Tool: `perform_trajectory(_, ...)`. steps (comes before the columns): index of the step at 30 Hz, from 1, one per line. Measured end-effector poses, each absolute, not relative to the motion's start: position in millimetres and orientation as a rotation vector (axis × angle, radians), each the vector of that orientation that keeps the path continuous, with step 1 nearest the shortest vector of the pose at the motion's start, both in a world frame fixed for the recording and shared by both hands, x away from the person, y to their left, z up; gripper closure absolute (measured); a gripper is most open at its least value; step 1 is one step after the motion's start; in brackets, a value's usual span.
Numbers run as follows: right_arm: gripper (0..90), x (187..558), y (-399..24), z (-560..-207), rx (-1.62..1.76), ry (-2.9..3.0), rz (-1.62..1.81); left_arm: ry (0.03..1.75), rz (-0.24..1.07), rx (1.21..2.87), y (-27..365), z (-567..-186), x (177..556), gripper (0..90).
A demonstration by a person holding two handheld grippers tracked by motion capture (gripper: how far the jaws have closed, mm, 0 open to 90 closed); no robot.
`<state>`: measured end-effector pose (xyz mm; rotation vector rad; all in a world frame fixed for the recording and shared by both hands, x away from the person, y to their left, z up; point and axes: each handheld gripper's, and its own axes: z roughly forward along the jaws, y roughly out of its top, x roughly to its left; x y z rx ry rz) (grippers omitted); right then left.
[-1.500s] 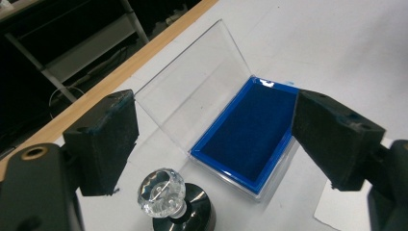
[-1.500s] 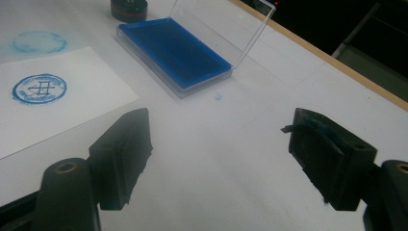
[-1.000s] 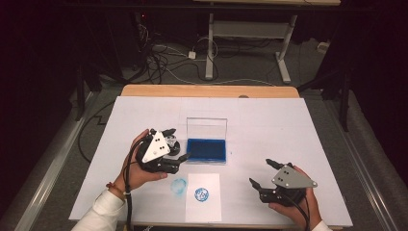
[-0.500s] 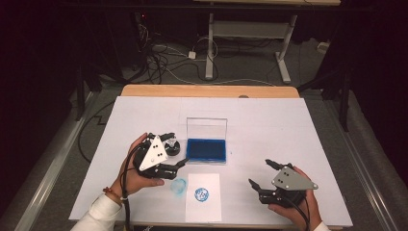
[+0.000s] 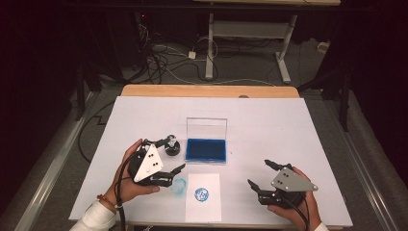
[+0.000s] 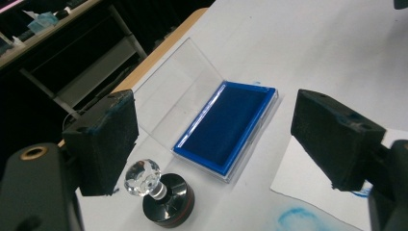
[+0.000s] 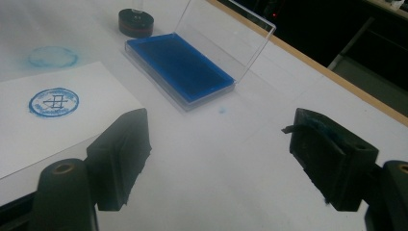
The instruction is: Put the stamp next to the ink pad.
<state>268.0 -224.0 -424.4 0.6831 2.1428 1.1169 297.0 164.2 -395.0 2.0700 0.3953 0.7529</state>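
Standing on the white table [image 5: 288, 125], the stamp [image 5: 172, 146] with its clear faceted knob sits free just beyond the left gripper [image 5: 168, 155], close beside the far jaw tip, not between the pads. Left gripper jaws spread, nothing held. Just right of the stamp: blue ink pad [image 5: 207, 150], its clear lid upright. Nearer the person, a blue smudge [image 5: 178, 186] and the paper [image 5: 203, 197] bearing a round blue imprint. Far right, the right gripper [image 5: 260, 174] hovers released, empty, well apart from the stamp.

Dim room, grey floor [image 5: 159, 67] strewn with cables [image 5: 168, 57], white desk frame [image 5: 250, 33] behind
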Motion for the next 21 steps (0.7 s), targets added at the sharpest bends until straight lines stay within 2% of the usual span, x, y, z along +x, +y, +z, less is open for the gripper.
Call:
perform_trajectory(9, 22.4, 266.5, -222.0, -423.5, 0.673, 2.149, 1.119, 0.405, 0.747, 2.087, 171.7, -399.3, 290.4, 16.4)
perform_trajectory(21, 22.1, 263.9, -222.3, -421.0, 0.669, 2.135, 1.122, 0.458, 0.803, 2.062, 187.2, -406.8, 281.0, 16.4)
